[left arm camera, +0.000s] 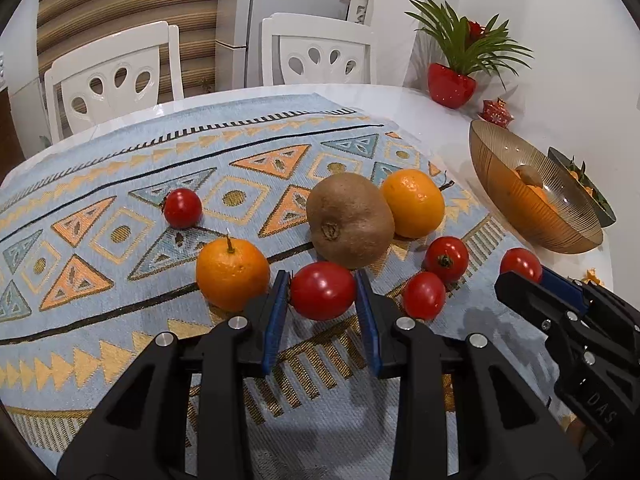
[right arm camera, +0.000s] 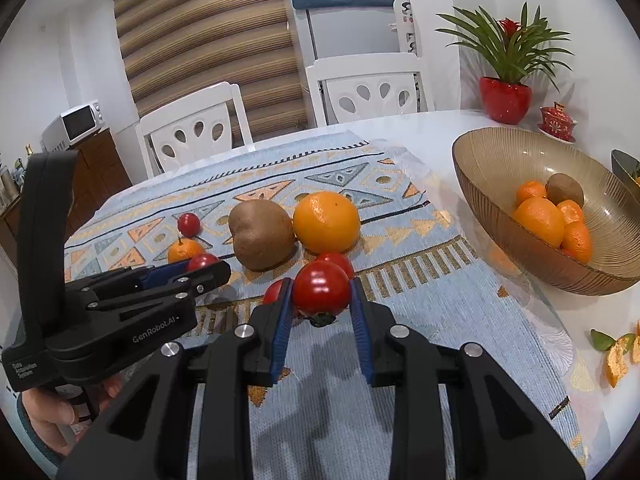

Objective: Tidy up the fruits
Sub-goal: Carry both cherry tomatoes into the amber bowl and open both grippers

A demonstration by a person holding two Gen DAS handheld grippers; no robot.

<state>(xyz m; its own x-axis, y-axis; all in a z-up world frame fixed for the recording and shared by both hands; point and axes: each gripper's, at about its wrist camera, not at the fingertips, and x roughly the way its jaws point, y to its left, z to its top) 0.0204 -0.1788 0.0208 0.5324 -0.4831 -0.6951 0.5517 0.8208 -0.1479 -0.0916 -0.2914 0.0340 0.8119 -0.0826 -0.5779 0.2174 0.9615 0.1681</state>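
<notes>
My left gripper (left arm camera: 322,280) is shut on a red tomato (left arm camera: 322,292) at the near edge of the patterned mat (left arm camera: 120,184). My right gripper (right arm camera: 320,285) is shut on another tomato (right arm camera: 320,294), held a little above the mat. Between and behind them lie a kiwi (left arm camera: 350,220), two oranges (left arm camera: 414,204) (left arm camera: 232,274) and three loose tomatoes (left arm camera: 182,208) (left arm camera: 446,259) (left arm camera: 424,295). To the right stands an amber glass bowl (right arm camera: 500,168) holding oranges (right arm camera: 540,216) and a kiwi (right arm camera: 564,188).
A darker bowl (left arm camera: 600,200) sits behind the amber one. A red plant pot (right arm camera: 506,100) and a red lidded cup (right arm camera: 556,122) stand at the back right. Orange peel (right arm camera: 618,356) lies near the table's right edge. Two white chairs (right arm camera: 192,132) face the far side.
</notes>
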